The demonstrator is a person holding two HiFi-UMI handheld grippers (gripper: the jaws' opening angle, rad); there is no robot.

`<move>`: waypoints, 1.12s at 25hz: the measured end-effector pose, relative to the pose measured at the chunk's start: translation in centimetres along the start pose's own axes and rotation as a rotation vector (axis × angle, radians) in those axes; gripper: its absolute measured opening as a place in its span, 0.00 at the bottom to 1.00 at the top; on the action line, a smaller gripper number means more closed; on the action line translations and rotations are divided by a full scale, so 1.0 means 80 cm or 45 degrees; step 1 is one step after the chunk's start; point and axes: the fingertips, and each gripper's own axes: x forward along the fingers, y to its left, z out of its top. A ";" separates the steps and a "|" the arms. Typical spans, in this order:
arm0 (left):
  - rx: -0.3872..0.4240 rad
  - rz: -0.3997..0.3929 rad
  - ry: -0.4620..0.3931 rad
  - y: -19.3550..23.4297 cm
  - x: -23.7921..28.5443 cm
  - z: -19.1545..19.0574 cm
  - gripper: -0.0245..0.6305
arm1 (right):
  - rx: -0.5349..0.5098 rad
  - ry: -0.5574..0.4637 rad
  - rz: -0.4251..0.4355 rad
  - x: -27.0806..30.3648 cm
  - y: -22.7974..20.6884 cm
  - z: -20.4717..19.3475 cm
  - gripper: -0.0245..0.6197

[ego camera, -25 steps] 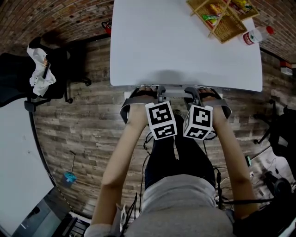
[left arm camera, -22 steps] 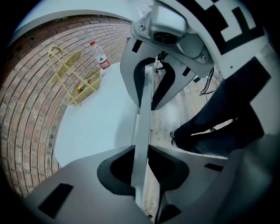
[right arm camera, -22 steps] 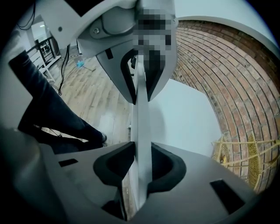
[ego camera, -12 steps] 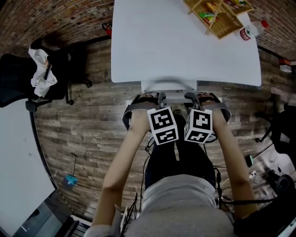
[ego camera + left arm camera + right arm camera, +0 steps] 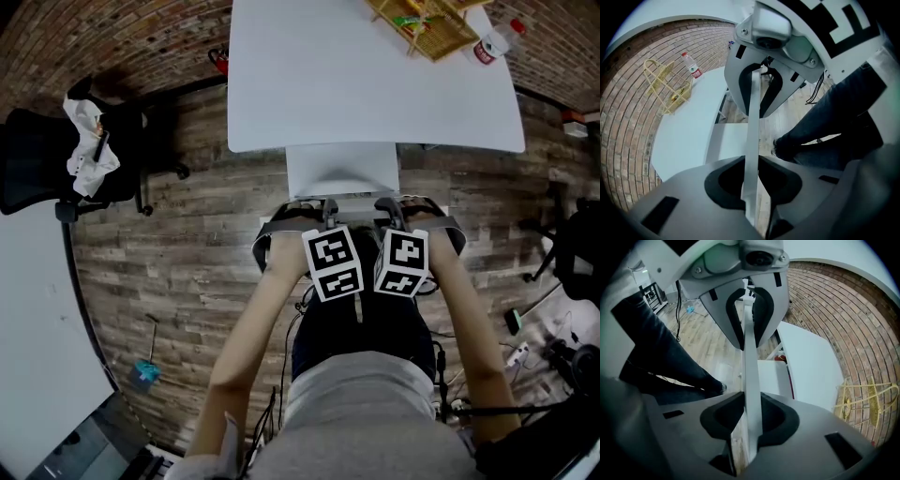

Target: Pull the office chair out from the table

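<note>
The white office chair's seat [image 5: 342, 169] sticks out from under the white table [image 5: 309, 84]. Its thin backrest [image 5: 357, 205] stands edge-on just in front of the person. My left gripper [image 5: 326, 208] and right gripper [image 5: 389, 206] sit side by side on the backrest's top edge, both pointing steeply down. In the left gripper view the white backrest panel [image 5: 752, 140] runs between my left gripper's [image 5: 751, 183] black pads, which press on it. The right gripper view shows the same panel [image 5: 751, 376] clamped in my right gripper [image 5: 751, 420].
A wicker basket [image 5: 422, 23] and a plastic bottle [image 5: 492, 39] stand at the table's far right. A black chair [image 5: 56, 159] with a white cloth stands at the left, and another dark chair [image 5: 577, 253] at the right. Cables lie on the wooden floor by the person's legs.
The chair's seat has slid out from under the table toward the person. Both grippers moved back with the backrest, still holding it.
</note>
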 end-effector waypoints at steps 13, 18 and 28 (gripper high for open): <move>-0.015 -0.003 0.030 -0.113 -0.020 -0.002 0.17 | 0.026 -0.034 0.023 -0.031 0.111 0.001 0.18; -0.045 0.009 0.042 -0.152 -0.029 -0.002 0.18 | 0.029 -0.056 0.032 -0.043 0.151 -0.001 0.18; -0.103 0.028 0.044 -0.226 -0.043 0.004 0.18 | -0.007 -0.081 0.041 -0.065 0.222 -0.009 0.18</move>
